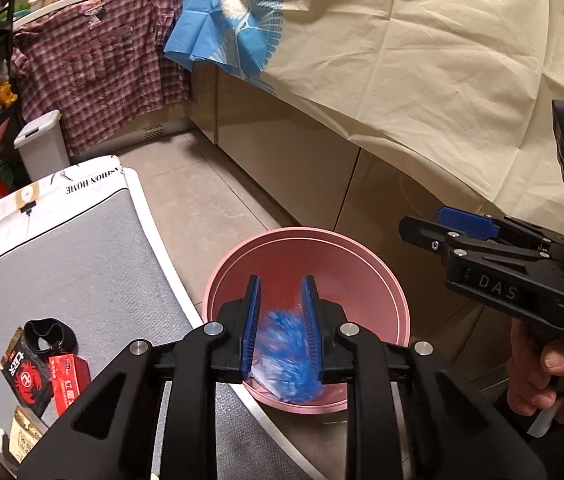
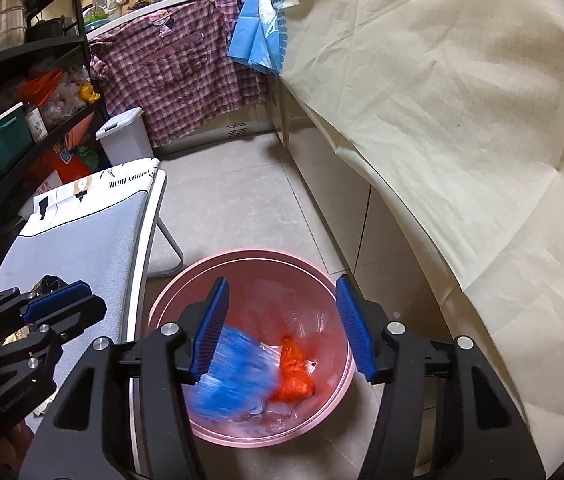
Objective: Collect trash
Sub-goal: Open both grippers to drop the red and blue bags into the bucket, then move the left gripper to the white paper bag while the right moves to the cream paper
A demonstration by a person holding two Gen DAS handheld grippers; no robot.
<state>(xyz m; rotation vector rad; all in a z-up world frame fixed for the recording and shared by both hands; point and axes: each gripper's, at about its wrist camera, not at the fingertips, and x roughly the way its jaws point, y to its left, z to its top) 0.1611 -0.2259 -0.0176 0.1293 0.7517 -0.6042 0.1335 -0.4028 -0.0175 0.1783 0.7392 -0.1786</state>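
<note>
A pink bin (image 1: 366,264) (image 2: 334,380) stands on the floor beside an ironing board. My left gripper (image 1: 282,292) is open above the bin, and a blurred blue-and-white wrapper (image 1: 286,356) (image 2: 233,376) is below its fingers, inside the bin. An orange bag (image 2: 296,372) lies in the bin too. My right gripper (image 2: 286,312) is open and empty above the bin; it also shows in the left wrist view (image 1: 422,228). My left gripper shows at the left of the right wrist view (image 2: 77,300). Red and black packets (image 1: 41,372) lie on the board.
The grey ironing board (image 1: 61,264) (image 2: 81,248) is left of the bin. A cream cloth (image 1: 442,60) covers the counter on the right. A white lidded bin (image 1: 39,144) and a checked shirt (image 1: 101,60) are at the back. Shelves (image 2: 9,80) stand at the left.
</note>
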